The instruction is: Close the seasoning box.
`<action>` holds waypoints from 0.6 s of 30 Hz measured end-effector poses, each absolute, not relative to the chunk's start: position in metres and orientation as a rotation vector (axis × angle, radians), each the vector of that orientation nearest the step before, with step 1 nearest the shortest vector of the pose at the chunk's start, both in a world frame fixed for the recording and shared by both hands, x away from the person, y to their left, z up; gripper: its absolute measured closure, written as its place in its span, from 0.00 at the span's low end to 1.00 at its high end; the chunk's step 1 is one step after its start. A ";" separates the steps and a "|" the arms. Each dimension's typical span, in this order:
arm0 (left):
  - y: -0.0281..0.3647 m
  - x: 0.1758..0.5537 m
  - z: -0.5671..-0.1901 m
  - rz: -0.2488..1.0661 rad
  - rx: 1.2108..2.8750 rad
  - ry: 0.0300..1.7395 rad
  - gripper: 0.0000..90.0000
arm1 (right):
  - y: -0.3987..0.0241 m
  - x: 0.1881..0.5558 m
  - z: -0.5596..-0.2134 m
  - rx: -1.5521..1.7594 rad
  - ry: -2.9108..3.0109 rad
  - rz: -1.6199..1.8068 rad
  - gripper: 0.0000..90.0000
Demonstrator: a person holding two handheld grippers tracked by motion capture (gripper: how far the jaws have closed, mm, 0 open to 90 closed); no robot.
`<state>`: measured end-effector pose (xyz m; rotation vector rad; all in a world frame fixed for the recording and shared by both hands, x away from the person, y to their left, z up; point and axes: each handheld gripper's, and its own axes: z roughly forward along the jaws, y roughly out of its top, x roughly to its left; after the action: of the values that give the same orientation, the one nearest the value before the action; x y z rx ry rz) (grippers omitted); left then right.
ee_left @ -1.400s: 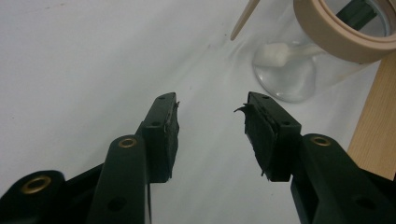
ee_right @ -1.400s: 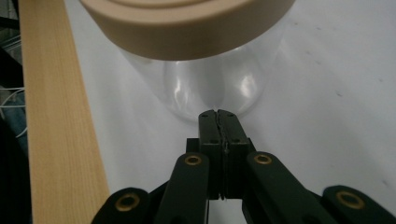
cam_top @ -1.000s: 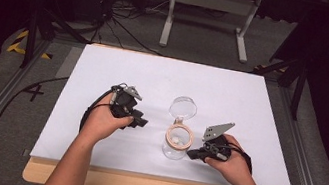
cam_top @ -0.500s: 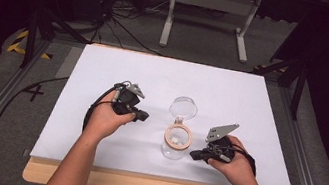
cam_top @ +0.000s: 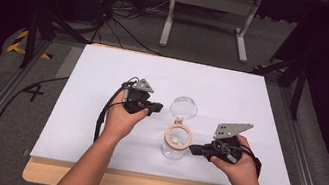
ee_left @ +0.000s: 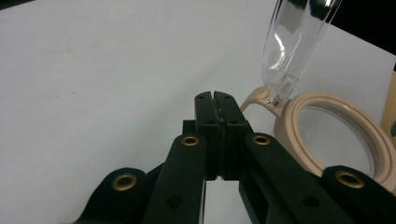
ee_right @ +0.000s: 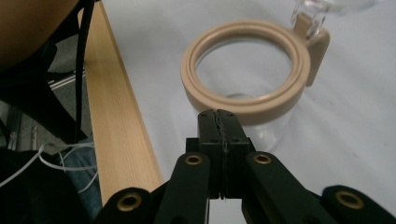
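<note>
A clear glass jar (cam_top: 175,145) with a tan rim ring stands upright on the white tabletop (cam_top: 95,71), toward the near edge and about midway between the two hands. Its clear lid (cam_top: 183,108) is swung open on a hinge at the far side of the rim and stands tilted up behind the mouth.

The left hand (cam_top: 120,118) comes in from the near side, forearm angled up and slightly right, and holds the left gripper (cam_top: 156,107) above the tabletop just left of the lid. The gripper points right, toward the jar. In the left gripper view its jaws are pressed fully together with nothing between them, and the jar's rim and raised lid (ee_left: 299,42) sit just beyond and to the right of the tips.

The right hand (cam_top: 237,163) rests low near the right near corner of the tabletop and holds the right gripper (cam_top: 193,150) pointing left, its tip just beside the jar. In the right gripper view its jaws are closed flat against each other and empty, with the tan rim (ee_right: 247,70) just past the tips. The wooden table edge (ee_right: 116,126) runs along the left.
</note>
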<state>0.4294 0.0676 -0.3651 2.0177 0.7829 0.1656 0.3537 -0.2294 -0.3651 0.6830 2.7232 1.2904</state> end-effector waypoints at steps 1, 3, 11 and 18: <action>0.066 0.429 -0.366 0.173 2.002 0.784 0.99 | -0.229 0.354 -0.364 0.697 2.709 1.323 1.00; 0.063 0.428 -0.368 0.174 1.987 0.782 0.98 | -0.229 0.355 -0.364 0.714 2.690 1.365 1.00; 0.056 0.426 -0.371 0.213 1.963 0.770 0.99 | -0.229 0.360 -0.369 0.764 2.633 1.386 1.00; 0.053 0.423 -0.369 0.221 1.948 0.753 0.99 | -0.229 0.360 -0.366 0.789 2.594 1.433 1.00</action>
<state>0.4233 0.0526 -0.3690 1.9476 0.7529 0.2212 0.3598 -0.2295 -0.3658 0.7890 2.5938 1.4326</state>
